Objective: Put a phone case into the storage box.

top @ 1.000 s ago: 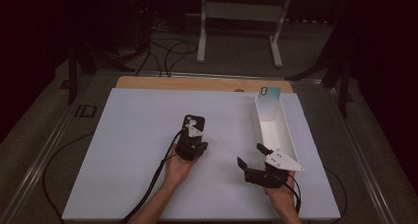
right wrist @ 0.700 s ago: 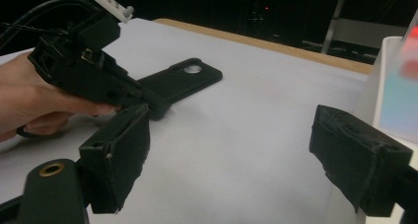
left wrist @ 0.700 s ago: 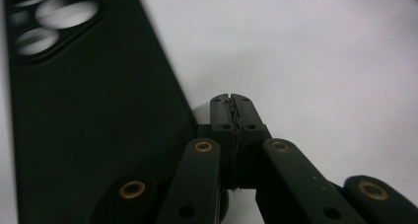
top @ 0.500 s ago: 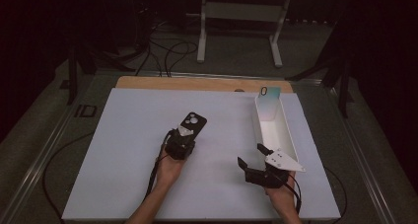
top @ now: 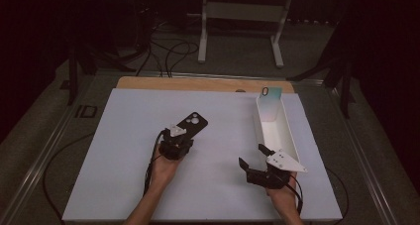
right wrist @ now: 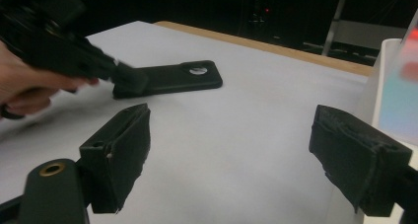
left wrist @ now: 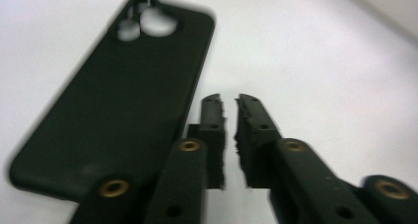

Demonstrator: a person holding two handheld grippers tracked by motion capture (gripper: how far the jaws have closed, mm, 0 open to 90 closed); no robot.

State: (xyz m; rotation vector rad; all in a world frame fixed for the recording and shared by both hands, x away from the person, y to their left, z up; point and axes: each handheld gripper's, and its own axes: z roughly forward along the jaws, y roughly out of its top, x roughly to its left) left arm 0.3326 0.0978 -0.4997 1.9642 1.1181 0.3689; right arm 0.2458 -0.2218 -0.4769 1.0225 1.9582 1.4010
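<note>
Two grippers work: left gripper (left wrist: 230, 110), jaws just cracked apart and empty, has released the black phone case (top: 191, 122); right gripper (top: 256, 158) waits wide open, likely to regrasp next.

Both forearms come in from the near edge. The left gripper (top: 178, 139) points away from the person and a little to the right; its jaws have just been opening and stand a narrow slit apart, nothing between the pads. The right gripper (top: 251, 155) is turned leftward, its jaws spread wide, with nothing between them. Each hand wraps its gripper's body from behind.
</note>
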